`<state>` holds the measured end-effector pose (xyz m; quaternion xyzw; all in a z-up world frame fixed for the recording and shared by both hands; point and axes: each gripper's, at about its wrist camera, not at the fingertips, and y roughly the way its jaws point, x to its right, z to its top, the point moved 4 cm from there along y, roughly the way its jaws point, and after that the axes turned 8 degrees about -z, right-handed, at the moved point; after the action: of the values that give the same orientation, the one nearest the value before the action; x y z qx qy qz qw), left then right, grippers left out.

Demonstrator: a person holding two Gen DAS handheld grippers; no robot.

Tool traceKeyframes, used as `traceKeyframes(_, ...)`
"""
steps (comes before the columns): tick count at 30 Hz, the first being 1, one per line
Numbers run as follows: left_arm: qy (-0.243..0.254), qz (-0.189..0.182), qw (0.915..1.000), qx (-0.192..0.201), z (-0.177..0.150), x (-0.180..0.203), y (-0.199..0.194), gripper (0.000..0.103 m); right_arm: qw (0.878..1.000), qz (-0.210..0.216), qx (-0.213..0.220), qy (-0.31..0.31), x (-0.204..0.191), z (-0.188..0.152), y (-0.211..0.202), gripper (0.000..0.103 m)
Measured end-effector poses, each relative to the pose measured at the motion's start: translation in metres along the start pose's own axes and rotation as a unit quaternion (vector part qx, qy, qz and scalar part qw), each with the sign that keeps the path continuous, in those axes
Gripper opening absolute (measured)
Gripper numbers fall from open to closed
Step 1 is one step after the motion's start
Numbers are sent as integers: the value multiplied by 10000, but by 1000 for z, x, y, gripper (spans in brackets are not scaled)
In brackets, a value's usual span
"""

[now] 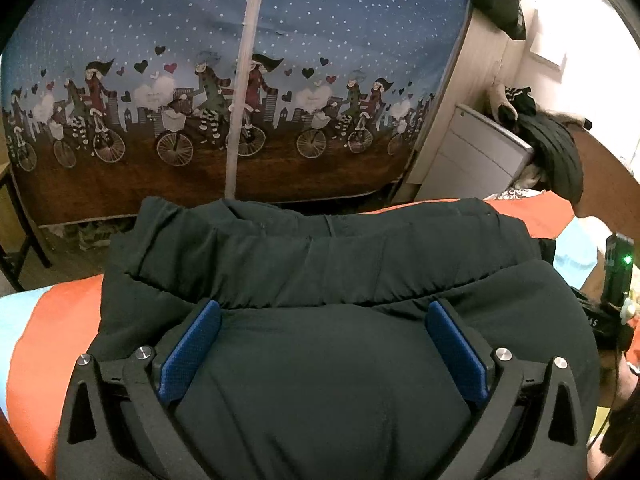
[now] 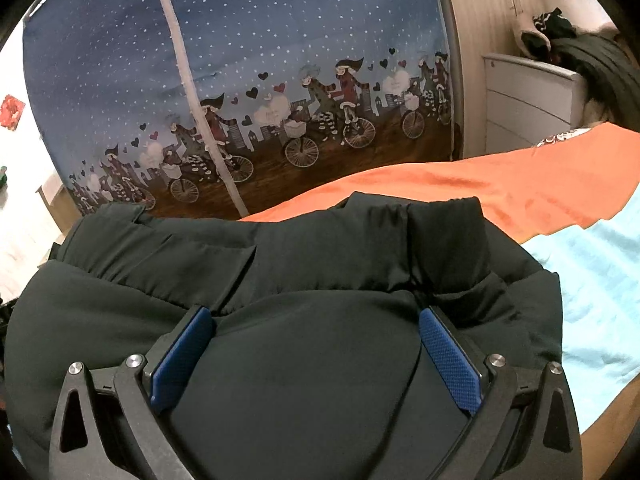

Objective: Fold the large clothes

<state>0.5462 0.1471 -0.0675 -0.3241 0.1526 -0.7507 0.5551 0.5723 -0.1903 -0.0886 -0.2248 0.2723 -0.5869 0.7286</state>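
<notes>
A dark, padded black jacket (image 1: 320, 264) lies folded in thick, puffy layers on the orange-and-light-blue bed cover (image 2: 480, 188), its long axis running left to right across both wrist views, folded edges stacked toward the far side. Behind it hangs a blue curtain (image 1: 320, 60) printed with cyclists and hearts, beside white drawers (image 1: 472, 152). The left gripper (image 1: 322, 312) and right gripper (image 2: 316, 320) rest on the jacket, jaws spread wide, pinching nothing.
</notes>
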Motion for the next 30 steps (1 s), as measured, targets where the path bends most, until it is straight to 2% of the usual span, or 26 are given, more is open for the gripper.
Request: traceKeyframes(30,38,15,10000,65,0,-3,2,102,10000,14,39,14,2,-4,0,103)
